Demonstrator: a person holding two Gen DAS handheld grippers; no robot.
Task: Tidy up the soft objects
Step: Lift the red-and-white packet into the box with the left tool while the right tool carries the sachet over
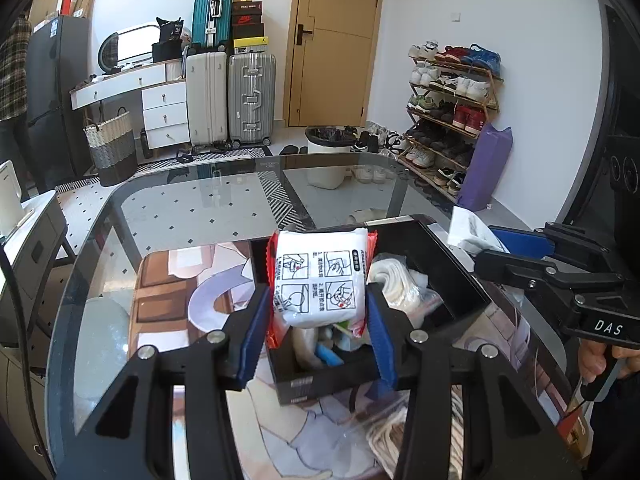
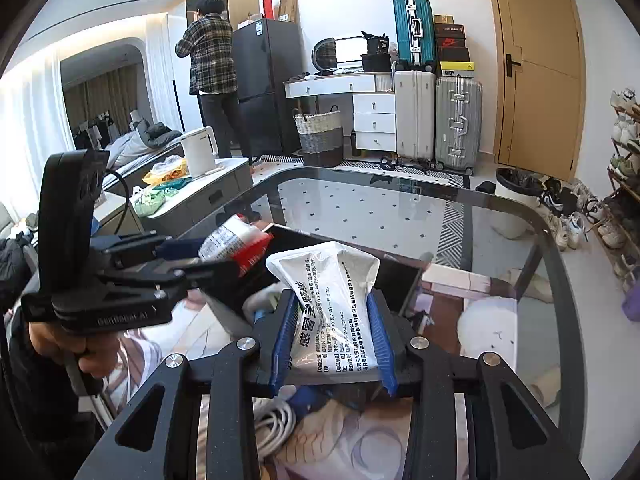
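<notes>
Left wrist view: left gripper (image 1: 320,312) clamped on white-and-red packet (image 1: 320,276), long axis upright, directly above black box (image 1: 440,256); right gripper (image 2: 332,336) grips white sachet (image 2: 332,300) just beside.

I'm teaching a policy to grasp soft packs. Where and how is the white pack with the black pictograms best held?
Across its narrow width at mid-body, coming from its short lower end, as the left gripper does now: the white pictogram pack is a flat, soft pouch standing upright over the black box, so the jaws close on its side edges.
</notes>
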